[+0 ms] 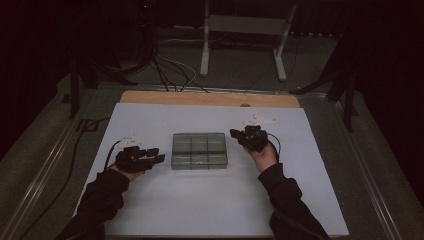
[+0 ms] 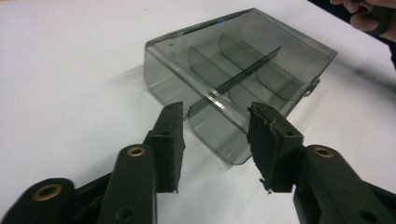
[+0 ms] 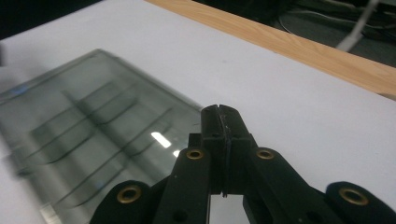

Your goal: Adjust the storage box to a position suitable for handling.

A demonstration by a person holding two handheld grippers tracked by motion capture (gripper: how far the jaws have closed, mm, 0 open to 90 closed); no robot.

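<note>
A smoky clear plastic organiser box (image 1: 199,150) with inner dividers lies closed on the white sheet in the middle of the table. My left gripper (image 1: 159,154) hovers just left of the box, jaws parted, nothing between them. In the left gripper view the box (image 2: 243,79) lies just beyond the gap between the fingertips (image 2: 170,126). My right gripper (image 1: 235,134) is at the box's right far corner. In the right gripper view its jaws are pressed together (image 3: 220,114) with nothing in them, above the box's edge (image 3: 93,140).
The white sheet (image 1: 210,200) covers a wooden table whose far edge (image 1: 210,98) shows bare. Cables (image 1: 170,70) and a white stand (image 1: 245,30) are on the floor beyond. Metal rails (image 1: 45,165) run along both sides.
</note>
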